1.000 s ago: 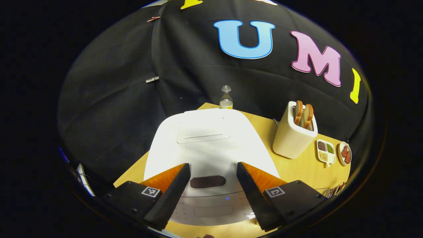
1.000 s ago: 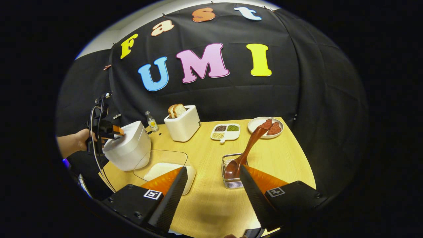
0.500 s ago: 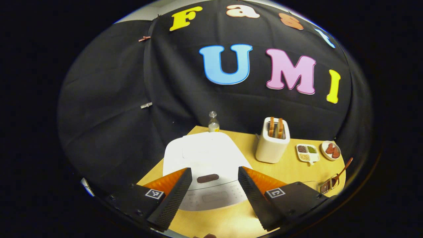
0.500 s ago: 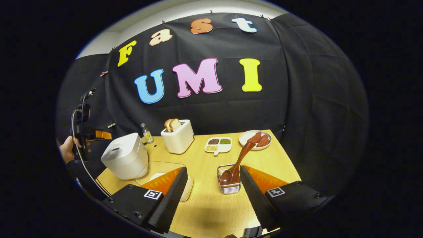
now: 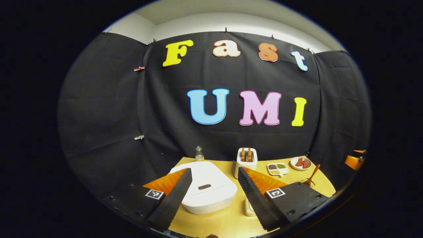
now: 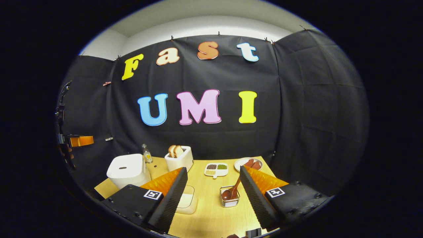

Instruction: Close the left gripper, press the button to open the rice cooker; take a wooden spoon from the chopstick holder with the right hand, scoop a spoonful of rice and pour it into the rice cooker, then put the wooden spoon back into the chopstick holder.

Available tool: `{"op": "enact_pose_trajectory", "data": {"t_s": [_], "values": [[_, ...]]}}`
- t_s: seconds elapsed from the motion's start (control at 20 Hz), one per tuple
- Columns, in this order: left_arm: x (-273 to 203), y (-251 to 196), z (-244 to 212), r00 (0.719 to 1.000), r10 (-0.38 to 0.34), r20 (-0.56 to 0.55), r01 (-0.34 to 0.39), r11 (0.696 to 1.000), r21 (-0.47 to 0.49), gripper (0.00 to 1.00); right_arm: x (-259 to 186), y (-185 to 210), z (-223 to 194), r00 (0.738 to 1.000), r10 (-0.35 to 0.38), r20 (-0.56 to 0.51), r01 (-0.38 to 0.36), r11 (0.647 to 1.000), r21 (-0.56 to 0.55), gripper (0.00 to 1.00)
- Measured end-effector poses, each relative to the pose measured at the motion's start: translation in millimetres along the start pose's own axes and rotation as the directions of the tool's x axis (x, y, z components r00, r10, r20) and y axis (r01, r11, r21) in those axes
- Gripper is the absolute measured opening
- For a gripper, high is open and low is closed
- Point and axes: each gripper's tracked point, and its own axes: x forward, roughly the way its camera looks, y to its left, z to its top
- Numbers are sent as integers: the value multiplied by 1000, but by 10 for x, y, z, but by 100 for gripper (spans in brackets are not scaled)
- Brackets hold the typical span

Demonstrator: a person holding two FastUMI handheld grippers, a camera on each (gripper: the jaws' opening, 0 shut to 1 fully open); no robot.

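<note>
Rice cooker [image 5: 209, 191], lower centre, lid down; wooden spoon [image 6: 232, 190] standing in chopstick holder [image 6: 229, 200]; left gripper [image 5: 211, 198] and right gripper [image 6: 213, 198] fingers wide apart, empty; stage ambiguous.

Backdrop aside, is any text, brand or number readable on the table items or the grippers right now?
None can be read.
Rice cooker: nothing legible on it.
Bottle: label too small to read.
Left gripper and right gripper: coded square markers, no words.
</note>
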Motion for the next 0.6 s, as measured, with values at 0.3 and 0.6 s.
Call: {"op": "enact_pose_trajectory", "data": {"t_s": [0.3,0.6], "values": [[-458,256,-138,1000,-22,13,22,1000,15,97,-562,50,103,996,-41,76,40,999,9,98],[-696,211,-362,999,-37,-4,37,999,-28,97,-928,35,-53,993,-85,78,86,996,-19,98]]}}
